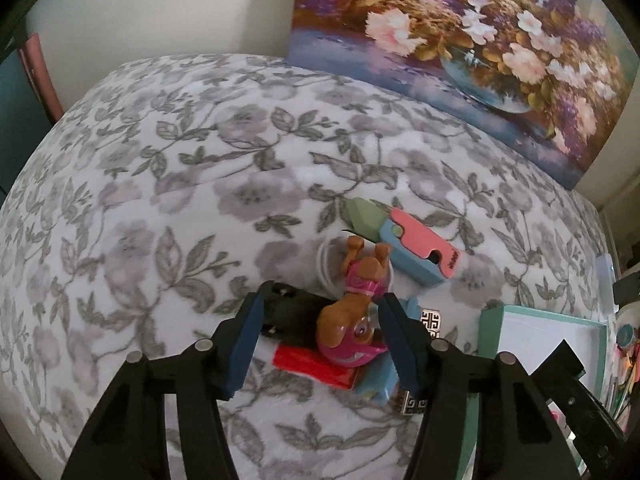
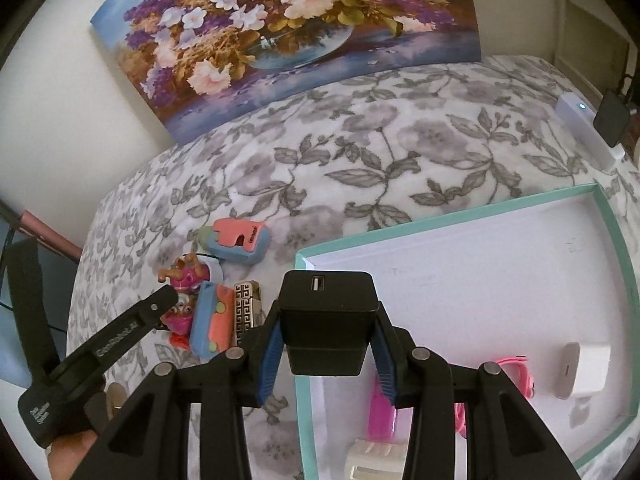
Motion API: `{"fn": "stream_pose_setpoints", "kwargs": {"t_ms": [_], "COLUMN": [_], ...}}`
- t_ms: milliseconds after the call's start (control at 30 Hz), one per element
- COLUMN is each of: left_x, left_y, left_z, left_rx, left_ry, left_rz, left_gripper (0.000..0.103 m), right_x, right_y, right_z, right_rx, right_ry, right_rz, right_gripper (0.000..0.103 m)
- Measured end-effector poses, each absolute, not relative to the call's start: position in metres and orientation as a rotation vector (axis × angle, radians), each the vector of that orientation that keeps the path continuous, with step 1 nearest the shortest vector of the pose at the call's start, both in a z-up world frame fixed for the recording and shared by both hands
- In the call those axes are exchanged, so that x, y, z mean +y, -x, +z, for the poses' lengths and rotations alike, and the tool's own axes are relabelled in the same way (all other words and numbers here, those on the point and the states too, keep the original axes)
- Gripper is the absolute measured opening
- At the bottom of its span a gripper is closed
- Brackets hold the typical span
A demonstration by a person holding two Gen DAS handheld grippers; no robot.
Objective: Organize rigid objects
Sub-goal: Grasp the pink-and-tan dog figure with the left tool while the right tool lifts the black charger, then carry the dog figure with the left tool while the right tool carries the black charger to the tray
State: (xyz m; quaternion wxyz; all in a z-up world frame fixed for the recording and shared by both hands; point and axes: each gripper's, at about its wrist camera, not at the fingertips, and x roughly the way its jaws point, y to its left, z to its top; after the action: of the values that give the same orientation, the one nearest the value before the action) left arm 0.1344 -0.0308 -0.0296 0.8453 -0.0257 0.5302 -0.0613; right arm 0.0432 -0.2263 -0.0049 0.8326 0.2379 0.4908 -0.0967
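My left gripper (image 1: 320, 320) is open around a brown and pink toy dog (image 1: 352, 312) that lies in a pile on the flowered bedspread, its fingers on either side and apart from it. Under the dog are a red block (image 1: 316, 364), a light blue toy (image 1: 380, 384) and a black piece (image 1: 292, 312). My right gripper (image 2: 326, 332) is shut on a black USB charger (image 2: 328, 320), held above the left edge of a teal box (image 2: 472, 216). The box holds a white charger (image 2: 584, 372), pink items (image 2: 520, 372) and a white plug (image 2: 372, 460).
A pink and blue toy (image 1: 420, 248) and a green block (image 1: 364, 216) lie beyond the pile. A patterned metal case (image 2: 248, 308) sits beside it. A flower painting (image 2: 288, 28) leans on the wall behind the bed. A white device (image 2: 588, 132) lies at the right edge.
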Motion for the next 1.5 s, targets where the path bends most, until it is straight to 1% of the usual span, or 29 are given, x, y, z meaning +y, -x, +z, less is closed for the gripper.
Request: {"fn": "stream_pose_setpoints", "kwargs": {"t_ms": [233, 267, 333, 433, 467, 500, 700, 1033, 1167, 1500], "left_x": [-0.043, -0.044, -0.047, -0.051, -0.051, -0.051, -0.042, -0.045, -0.067, -0.152], "left_y": [-0.139, -0.139, -0.139, -0.139, -0.138, -0.138, -0.137, -0.127, -0.118, -0.086], "left_z": [-0.038, -0.040, -0.042, -0.043, -0.042, -0.042, -0.029, 0.020, 0.027, 0.023], "left_rx": [1.134, 1.137, 1.142, 1.140, 1.140, 1.139, 1.116, 1.022, 1.021, 1.040], "left_ry": [0.027, 0.025, 0.013, -0.008, -0.004, -0.001, 0.032, 0.091, 0.086, -0.048], "left_rz": [-0.138, -0.140, -0.140, -0.140, -0.146, -0.151, -0.157, -0.195, -0.248, -0.388], "left_gripper": [0.060, 0.055, 0.049, 0.046, 0.042, 0.039, 0.039, 0.039, 0.039, 0.039], "right_x": [-0.228, -0.228, -0.229, -0.229, -0.229, -0.229, -0.233, -0.266, -0.293, -0.352], "right_y": [-0.042, -0.043, -0.043, -0.043, -0.043, -0.043, -0.041, -0.026, -0.013, 0.025], "right_z": [-0.008, -0.008, -0.009, -0.010, -0.011, -0.012, -0.008, -0.001, -0.004, -0.012], "right_rx": [1.048, 1.049, 1.052, 1.057, 1.059, 1.061, 1.052, 1.025, 1.020, 1.003], "right_ry": [-0.511, -0.512, -0.513, -0.515, -0.516, -0.518, -0.531, -0.573, -0.602, -0.665], "right_rz": [-0.205, -0.206, -0.207, -0.210, -0.210, -0.209, -0.208, -0.269, -0.330, -0.475], "right_gripper": [0.043, 0.043, 0.043, 0.043, 0.043, 0.043, 0.043, 0.043, 0.043, 0.043]}}
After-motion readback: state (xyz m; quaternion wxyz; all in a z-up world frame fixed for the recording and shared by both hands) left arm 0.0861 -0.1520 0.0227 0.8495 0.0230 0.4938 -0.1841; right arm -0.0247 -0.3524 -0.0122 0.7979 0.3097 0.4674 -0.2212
